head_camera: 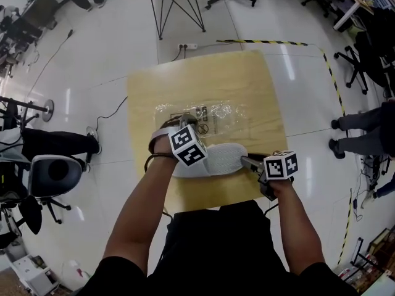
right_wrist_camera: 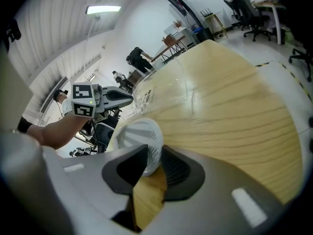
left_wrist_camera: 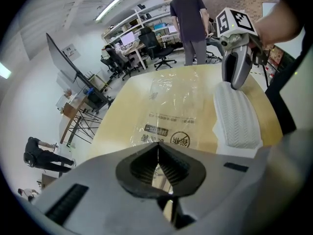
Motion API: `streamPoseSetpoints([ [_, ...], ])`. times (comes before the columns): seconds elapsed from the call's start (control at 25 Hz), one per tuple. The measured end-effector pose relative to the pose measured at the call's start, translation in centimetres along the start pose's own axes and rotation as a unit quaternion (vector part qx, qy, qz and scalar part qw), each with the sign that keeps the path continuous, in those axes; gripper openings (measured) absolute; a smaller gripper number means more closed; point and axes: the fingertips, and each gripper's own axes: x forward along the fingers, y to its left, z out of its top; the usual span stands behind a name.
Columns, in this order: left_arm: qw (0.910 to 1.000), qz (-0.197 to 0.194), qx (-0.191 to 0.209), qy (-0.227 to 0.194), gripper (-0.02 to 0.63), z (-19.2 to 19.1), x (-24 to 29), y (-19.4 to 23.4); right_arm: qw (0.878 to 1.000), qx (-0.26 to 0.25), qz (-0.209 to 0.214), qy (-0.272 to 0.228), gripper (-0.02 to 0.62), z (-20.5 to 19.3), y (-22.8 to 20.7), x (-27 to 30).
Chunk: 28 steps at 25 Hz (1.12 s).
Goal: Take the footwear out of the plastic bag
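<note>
**A:** Where the right hand-held gripper (right_wrist_camera: 152, 155) meets the footwear (right_wrist_camera: 142, 135), how do its jaws stand?

**B:** Partly spread, with the rounded end of the white footwear between them and both pads pressing on it. It is a pinch on the end nearest the person.

**A:** And the left hand-held gripper (left_wrist_camera: 157, 153)?

**B:** Its jaws are pressed together with nothing between the pads. It hangs over the near edge of the plastic bag (left_wrist_camera: 171, 102), pointing steeply down.

**A:** Where does the footwear lie?

**B:** It lies outside the bag, flat on the tabletop (head_camera: 265, 85), with its ridged zigzag face up. It is on the bag's near side, just beside it. I can't tell whether the two touch, because the left arm covers that spot in the head view.

**A:** And the bag?

**B:** It is clear and crumpled, lying flat around the middle of the pale wooden tabletop. It carries black print and a round crossed-out mark.

**A:** What lies beyond the tabletop?

**B:** There is a glossy white floor (head_camera: 111, 60), with yellow-and-black tape (head_camera: 265, 42) past the far edge. An office chair (head_camera: 54, 172) stands to the left. In the left gripper view, a person (left_wrist_camera: 190, 18) stands beyond the far side.
</note>
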Motion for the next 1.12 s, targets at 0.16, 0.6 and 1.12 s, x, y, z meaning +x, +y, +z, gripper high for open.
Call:
streamPoseSetpoints([
  [0.16, 0.9996, -0.012, -0.019, 0.014, 0.011, -0.7, 1.3, -0.3, 1.000, -0.003, -0.007, -0.004, 0.098, 0.0, -0.3, 0.0],
  [0.6, 0.9751, 0.002, -0.179, -0.132, 0.055, -2.7, -8.1, 2.2, 0.988, 0.003, -0.050, -0.146, 0.120, 0.9, 2.7, -5.4],
  [1.12, 0.8767, -0.176, -0.367, -0.257, 0.006, -8.4, -21.8, -15.0, 0.954, 0.022, 0.063, -0.292, 0.000, -7.4, 20.6, -8.1],
])
